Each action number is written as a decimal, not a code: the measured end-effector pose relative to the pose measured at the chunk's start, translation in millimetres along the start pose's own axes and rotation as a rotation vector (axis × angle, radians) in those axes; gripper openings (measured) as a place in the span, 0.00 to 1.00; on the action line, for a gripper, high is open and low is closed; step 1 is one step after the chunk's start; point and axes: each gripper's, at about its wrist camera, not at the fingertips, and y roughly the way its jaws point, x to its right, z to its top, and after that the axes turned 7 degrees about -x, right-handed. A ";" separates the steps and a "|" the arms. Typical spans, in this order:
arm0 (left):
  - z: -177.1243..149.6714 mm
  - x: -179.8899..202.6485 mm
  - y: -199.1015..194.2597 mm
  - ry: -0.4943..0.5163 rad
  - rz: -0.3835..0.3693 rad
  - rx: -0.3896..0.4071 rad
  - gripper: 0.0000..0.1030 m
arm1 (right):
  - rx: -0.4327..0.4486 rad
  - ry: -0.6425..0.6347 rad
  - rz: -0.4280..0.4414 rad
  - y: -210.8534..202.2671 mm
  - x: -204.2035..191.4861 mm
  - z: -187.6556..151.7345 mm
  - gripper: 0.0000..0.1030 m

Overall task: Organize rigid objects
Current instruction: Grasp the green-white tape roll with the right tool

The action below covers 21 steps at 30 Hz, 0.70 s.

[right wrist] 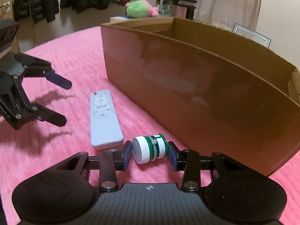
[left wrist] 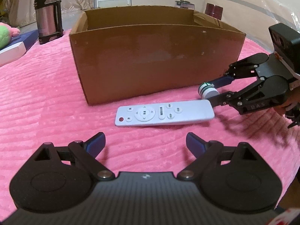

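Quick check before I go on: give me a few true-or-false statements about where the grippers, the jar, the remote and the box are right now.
1. The right gripper has its pads on both sides of the small jar. True.
2. The left gripper holds the remote. False: it is open, short of the remote, which lies flat on the pink cover.
3. The jar stands upright. False: it lies on its side, white cap toward the left pad.
4. The remote is inside the cardboard box. False: it lies in front of it.
5. A steel flask stands beyond the box's left corner. True.
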 end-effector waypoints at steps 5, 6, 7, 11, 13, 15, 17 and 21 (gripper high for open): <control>-5.0 -7.9 -9.1 -0.036 0.013 0.012 0.88 | 0.011 -0.041 0.052 -4.2 -19.8 3.9 0.36; -6.1 -9.9 -11.3 -0.047 0.012 0.015 0.88 | 0.013 -0.044 0.066 -5.3 -26.2 4.1 0.36; -7.1 -11.8 -13.7 -0.059 0.011 0.018 0.88 | 0.017 -0.048 0.080 -5.8 -33.8 3.9 0.36; -9.6 -17.1 -21.7 -0.132 -0.004 0.030 0.88 | 0.018 -0.030 0.136 0.2 -63.8 0.0 0.36; -10.3 -16.7 -22.9 -0.169 -0.011 0.030 0.88 | 0.020 -0.010 0.176 3.3 -78.0 -2.5 0.28; -10.2 -13.0 -20.5 -0.195 -0.018 0.021 0.88 | 0.016 -0.015 0.181 4.9 -90.7 -4.0 0.28; -8.5 -7.3 -15.8 -0.206 -0.010 0.009 0.88 | 0.019 -0.008 0.160 1.4 -93.4 -7.0 0.28; -1.0 4.7 -3.2 -0.221 0.015 -0.008 0.85 | 0.031 0.067 0.113 -8.9 -81.7 -11.8 0.27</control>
